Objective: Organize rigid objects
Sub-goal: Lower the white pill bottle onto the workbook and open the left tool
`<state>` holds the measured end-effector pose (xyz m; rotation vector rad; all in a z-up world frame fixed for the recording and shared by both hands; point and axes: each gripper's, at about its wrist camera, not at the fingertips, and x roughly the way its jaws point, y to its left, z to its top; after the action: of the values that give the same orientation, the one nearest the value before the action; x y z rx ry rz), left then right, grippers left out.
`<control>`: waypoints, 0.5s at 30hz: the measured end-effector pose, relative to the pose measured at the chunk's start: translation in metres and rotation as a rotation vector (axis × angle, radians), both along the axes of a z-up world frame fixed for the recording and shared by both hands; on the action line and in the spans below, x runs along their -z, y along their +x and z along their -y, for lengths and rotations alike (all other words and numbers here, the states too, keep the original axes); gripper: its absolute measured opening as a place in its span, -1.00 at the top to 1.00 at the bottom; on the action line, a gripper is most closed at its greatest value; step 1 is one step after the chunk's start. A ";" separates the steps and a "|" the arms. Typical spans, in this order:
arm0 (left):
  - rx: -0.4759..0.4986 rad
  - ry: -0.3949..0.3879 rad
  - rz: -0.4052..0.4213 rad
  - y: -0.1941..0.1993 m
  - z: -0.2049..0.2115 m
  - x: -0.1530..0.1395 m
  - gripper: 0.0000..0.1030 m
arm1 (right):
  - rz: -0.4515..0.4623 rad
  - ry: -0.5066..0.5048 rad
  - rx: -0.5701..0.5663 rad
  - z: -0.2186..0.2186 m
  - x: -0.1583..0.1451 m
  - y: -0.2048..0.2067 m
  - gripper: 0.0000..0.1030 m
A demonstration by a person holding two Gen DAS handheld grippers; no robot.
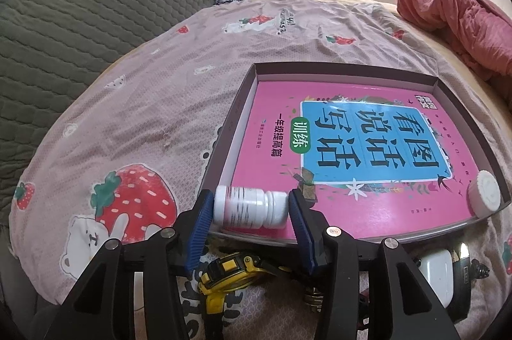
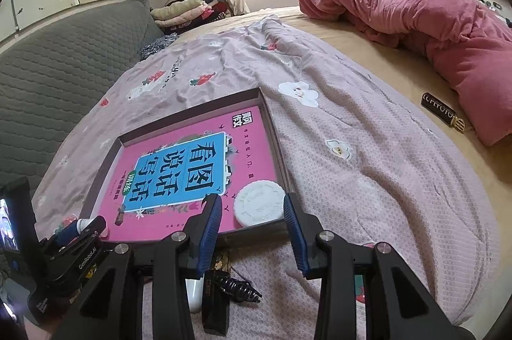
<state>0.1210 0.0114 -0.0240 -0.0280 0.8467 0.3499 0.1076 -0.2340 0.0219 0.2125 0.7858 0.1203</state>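
— So, what has the left hand-held gripper [image 1: 251, 209] got?

— A small white bottle [image 1: 250, 206], lying sideways between its blue pads [image 1: 201, 221]. The bottom of the bottle sits against the left pad and its neck end against the right one, so the jaws are closed on it at about half their reach. The bottle is at the near left corner of the shallow box [image 1: 348, 69], over the near rim.

— And what's in the box?

— A pink book [image 1: 265, 148] with a blue panel of large characters covers almost the whole floor of it. A white round cap [image 1: 484, 193] with a ribbed edge rests on the book in the near right corner, against the box wall.

— Where is the right hand-held gripper [image 2: 252, 209]?

— Just at that corner. Its jaws stand partly apart with the cap [image 2: 259, 204] between them; the right pad is at the cap's edge, the left one is apart from it, so I see no grip.

— What's the box sitting on?

— A bed, on a pinkish sheet [image 1: 153, 90] printed with strawberries and bears. A rolled red quilt [image 2: 416, 17] lies further back on the right.

— Anything else outside the box?

— Near its front edge, a yellow and black tape measure [image 1: 230, 272], a white case [image 1: 436, 272], and a black claw hair clip [image 2: 240, 287]. Well apart, beside the quilt, lies a small dark box [image 2: 440, 111] with gold lettering.
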 end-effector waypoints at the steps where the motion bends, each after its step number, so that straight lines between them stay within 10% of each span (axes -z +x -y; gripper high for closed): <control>1: 0.002 0.001 0.000 -0.001 0.000 0.000 0.03 | 0.001 -0.001 0.001 0.001 -0.001 0.000 0.22; 15: 0.017 0.011 0.012 -0.006 0.001 -0.003 0.03 | 0.006 0.000 -0.012 -0.001 -0.003 -0.004 0.22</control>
<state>0.1149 0.0105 -0.0211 -0.0125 0.8331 0.3386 0.1032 -0.2326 0.0244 0.2077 0.7812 0.1323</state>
